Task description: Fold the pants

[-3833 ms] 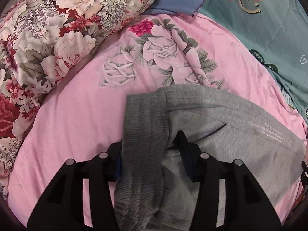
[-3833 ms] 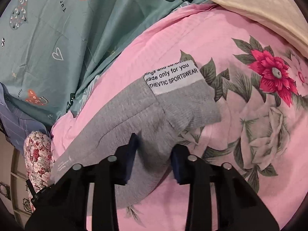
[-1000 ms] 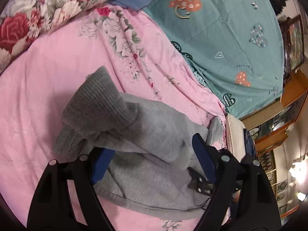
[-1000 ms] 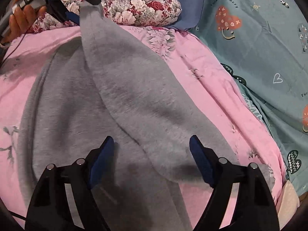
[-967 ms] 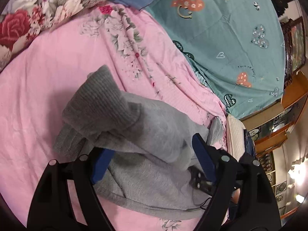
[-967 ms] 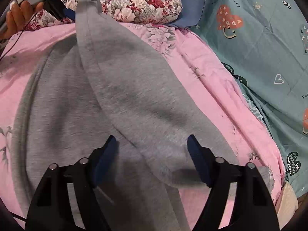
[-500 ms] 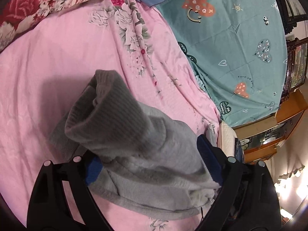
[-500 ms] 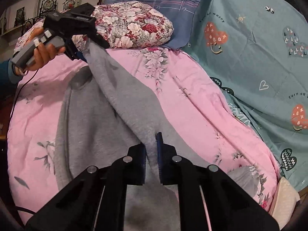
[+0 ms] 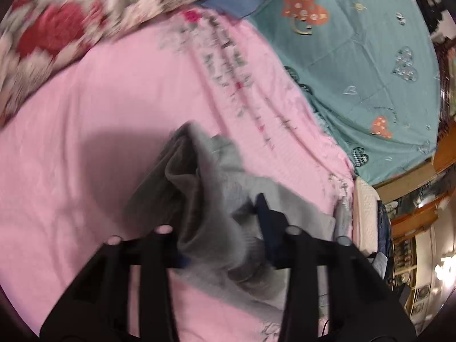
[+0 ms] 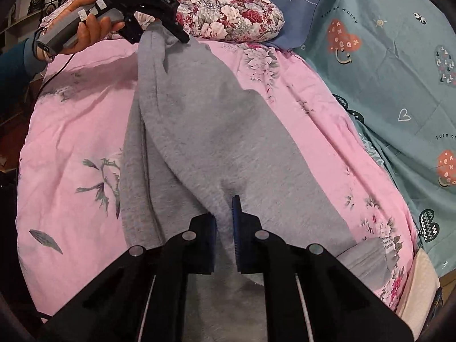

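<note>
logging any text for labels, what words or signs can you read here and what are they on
"Turn off worry": printed on the teal quilt, above its orange heart, in the right wrist view.
"Turn o...": same quilt, at the right edge, cut off by the frame.
White label on the grey pants: dark print, too small to read.
White stickers on the left gripper's handle: too small to read.
Left wrist view: blurred, nothing legible.

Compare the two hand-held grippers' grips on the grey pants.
The left hand-held gripper holds a thick bunch at one end of the grey knit pants, raised above the pink floral bedsheet. The right hand-held gripper pinches a thin fold at mid-length, its jaws nearly closed. Both are shut on fabric.
</note>
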